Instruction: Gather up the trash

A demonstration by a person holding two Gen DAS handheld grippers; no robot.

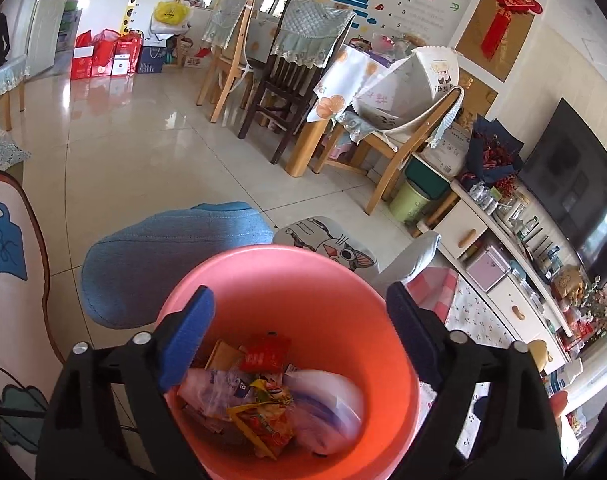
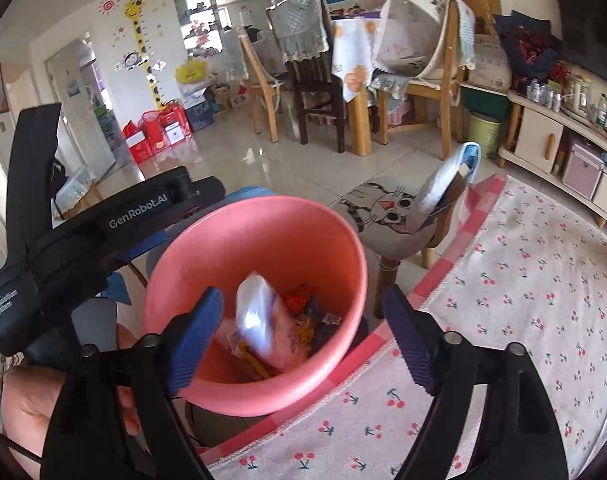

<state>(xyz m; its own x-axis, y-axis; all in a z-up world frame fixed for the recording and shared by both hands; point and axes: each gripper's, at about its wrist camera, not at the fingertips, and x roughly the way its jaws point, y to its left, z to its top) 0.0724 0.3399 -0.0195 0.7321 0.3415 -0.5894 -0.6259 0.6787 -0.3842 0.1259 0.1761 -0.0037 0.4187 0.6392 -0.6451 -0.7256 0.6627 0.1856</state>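
Left wrist view looks straight down into the pink bucket [image 1: 295, 280], the landmark for everything else. Its mouth faces up, so trash can be let fall into it. The left tool [image 1: 299, 344] hangs over the near rim with its blue pads spread wide and nothing between them. At the bottom of the bucket lie the collected wrappers [image 1: 263, 400] and a clear plastic bag [image 1: 327, 404].

From the right wrist view, the right tool [image 2: 303, 344] is also spread and empty above the near rim, with the left tool's black body just left of the bucket. A pale plastic bag [image 2: 257, 316] sits inside, blurred, possibly falling. Right of the bucket lies a cherry-print rug [image 2: 523, 300]; just behind it stands a cat-print stool [image 2: 383, 212].
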